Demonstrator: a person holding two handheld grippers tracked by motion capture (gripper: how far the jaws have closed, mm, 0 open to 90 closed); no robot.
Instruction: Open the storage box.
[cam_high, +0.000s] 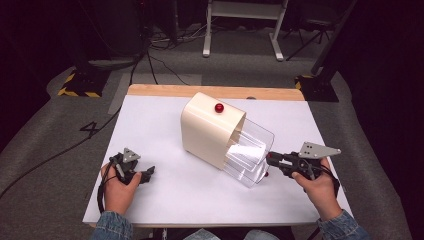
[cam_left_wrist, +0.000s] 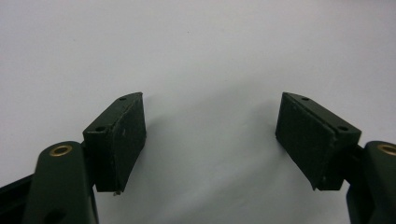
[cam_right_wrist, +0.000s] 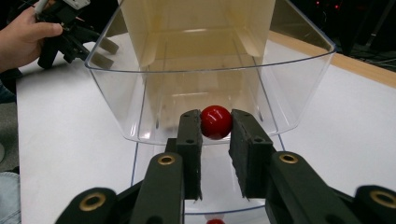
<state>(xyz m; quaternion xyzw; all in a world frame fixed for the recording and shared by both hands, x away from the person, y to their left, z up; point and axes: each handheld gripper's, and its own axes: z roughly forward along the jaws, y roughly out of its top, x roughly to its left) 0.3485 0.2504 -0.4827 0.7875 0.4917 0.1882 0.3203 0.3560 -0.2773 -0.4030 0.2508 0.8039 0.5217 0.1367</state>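
The right gripper holds the red ball knob of a clear plastic drawer, its jaws closed on either side of the knob so that the pads touch it. In the high view the right gripper sits at the front face of the clear plastic drawer, which stands well out of its cream cabinet and tilts forward and down toward the tabletop. A second red knob shows on the upper face of the cabinet, untouched. As far as the right gripper view shows, the drawer is empty: the cream interior of the cabinet is visible straight through its walls. The left gripper rests on the tabletop at the near left, well apart from the cabinet, and its jaws stand wide open over bare white surface with nothing between them. Judged from this layout, the grasp of the knob is complete and the drawer is already mostly extended, so the opening stroke appears to be near its end. The remaining work is probably the final travel and release of the knob. Whether the drawer is meant to come fully free of the cabinet cannot be told.
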